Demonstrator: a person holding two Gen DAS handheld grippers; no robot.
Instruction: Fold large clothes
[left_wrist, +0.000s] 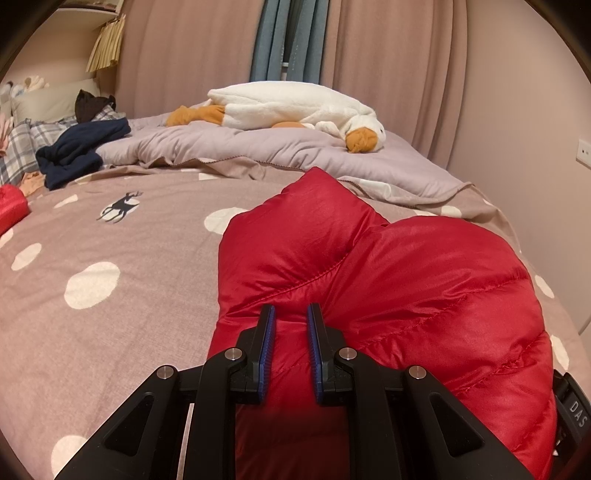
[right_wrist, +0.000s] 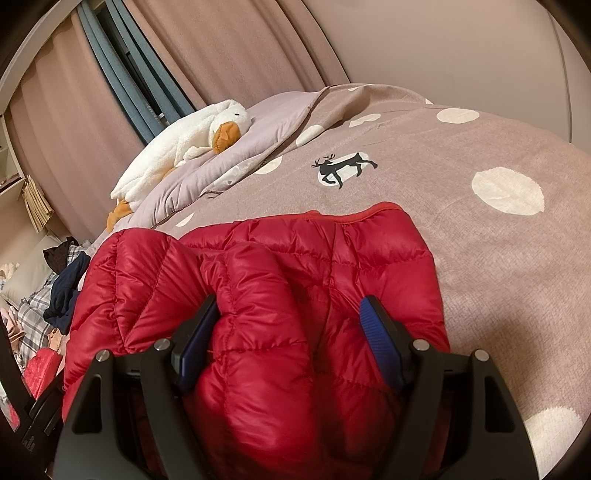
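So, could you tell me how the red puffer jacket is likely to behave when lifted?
The red puffer jacket would probably flop and drape, since it bunches softly. Its puffy quilting suggests it is light for its bulk. The shiny shell may slip.

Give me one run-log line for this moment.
left gripper: shut on red down jacket | right gripper: wide, jacket fold between fingers | jacket on bed cover | fold unfinished

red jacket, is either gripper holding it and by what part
The left gripper is shut on a pinched fold of the red puffer jacket. The right gripper straddles a puffy bunch; whether it grips cannot be told.
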